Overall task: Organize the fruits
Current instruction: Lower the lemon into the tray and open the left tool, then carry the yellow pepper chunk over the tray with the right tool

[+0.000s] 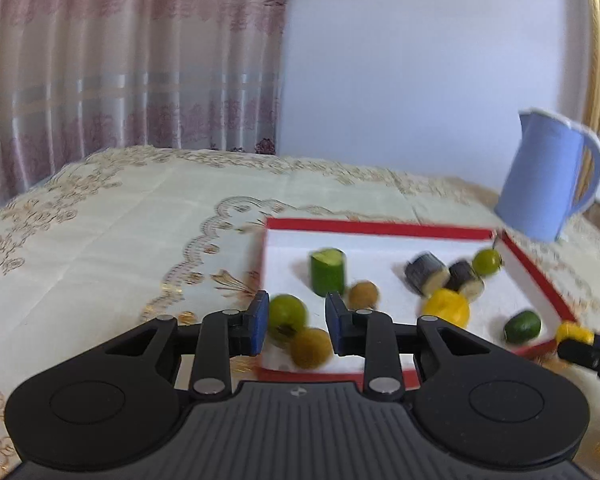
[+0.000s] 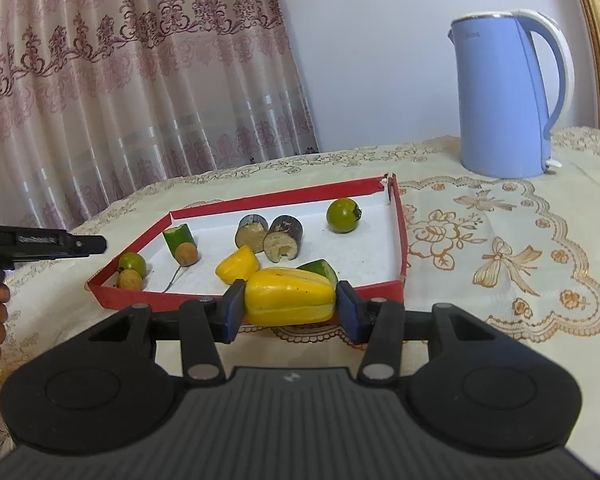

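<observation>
A red-rimmed white tray [image 2: 400, 236] on the table holds several fruits and vegetable pieces. My right gripper [image 2: 290, 306] is shut on a yellow pepper piece [image 2: 290, 296], held just in front of the tray's near rim. Behind it lie a second yellow piece [image 2: 238, 264], two dark eggplant chunks [image 2: 284, 236], a green round fruit [image 2: 342, 215], a cucumber piece [image 2: 178, 238] and small brown fruits [image 2: 130, 280]. My left gripper [image 1: 296, 324] is open and empty above the tray's near left corner [image 1: 268, 372], with a green fruit [image 1: 288, 312] and a brown fruit [image 1: 311, 347] between its fingers in view.
A blue electric kettle [image 2: 508, 96] stands on the embroidered cream tablecloth [image 2: 500, 248] behind the tray to the right. A patterned curtain [image 2: 120, 80] hangs behind the table. A gold frame edge [image 2: 596, 40] runs along the far right. The left wrist view is blurred.
</observation>
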Demonstrator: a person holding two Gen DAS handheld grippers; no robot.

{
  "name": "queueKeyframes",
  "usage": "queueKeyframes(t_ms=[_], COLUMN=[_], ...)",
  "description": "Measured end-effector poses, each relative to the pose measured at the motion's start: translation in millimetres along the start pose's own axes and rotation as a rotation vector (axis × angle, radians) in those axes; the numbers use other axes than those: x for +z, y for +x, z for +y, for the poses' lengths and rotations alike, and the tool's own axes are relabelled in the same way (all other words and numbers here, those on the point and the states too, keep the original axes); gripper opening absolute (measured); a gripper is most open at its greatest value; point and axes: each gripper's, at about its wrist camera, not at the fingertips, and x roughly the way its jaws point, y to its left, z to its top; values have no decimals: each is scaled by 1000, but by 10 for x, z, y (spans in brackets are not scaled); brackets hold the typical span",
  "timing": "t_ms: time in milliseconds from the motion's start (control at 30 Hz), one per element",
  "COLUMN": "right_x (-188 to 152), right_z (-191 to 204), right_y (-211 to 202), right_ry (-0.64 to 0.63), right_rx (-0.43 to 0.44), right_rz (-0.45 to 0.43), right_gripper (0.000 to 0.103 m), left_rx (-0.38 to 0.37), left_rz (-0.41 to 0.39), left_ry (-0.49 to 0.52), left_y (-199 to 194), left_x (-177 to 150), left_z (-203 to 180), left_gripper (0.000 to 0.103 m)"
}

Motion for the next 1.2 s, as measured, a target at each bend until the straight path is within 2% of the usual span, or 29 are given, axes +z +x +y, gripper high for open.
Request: queueKeyframes(t_ms=[133,200,367,633,900,1200], right_x=[0,9,115,420,577,705], right_z=[57,86,218,432,386,356], right_y=[-28,-28,2,40,203,328], right_ry=[-38,-54,-127,-215,-180,-153], right_rx=[-3,-12,-19,-16,-34,-29], right_rz=[-14,-11,-10,-50,-57,-67], right_gripper=[46,46,46,46,46,46], left_rx=[4,14,24,51,61,67], left_rz=[-33,-52,-85,-94,-88,-69], left_ry=[42,56,40,76,94,82], left_y=[101,124,115,118,131,163], left_x=[-120,-163,-168,-186,-213,-215], left_z=[-205,-222,-167,-217,-230,-210], left_gripper=[36,48,61,69,83,93])
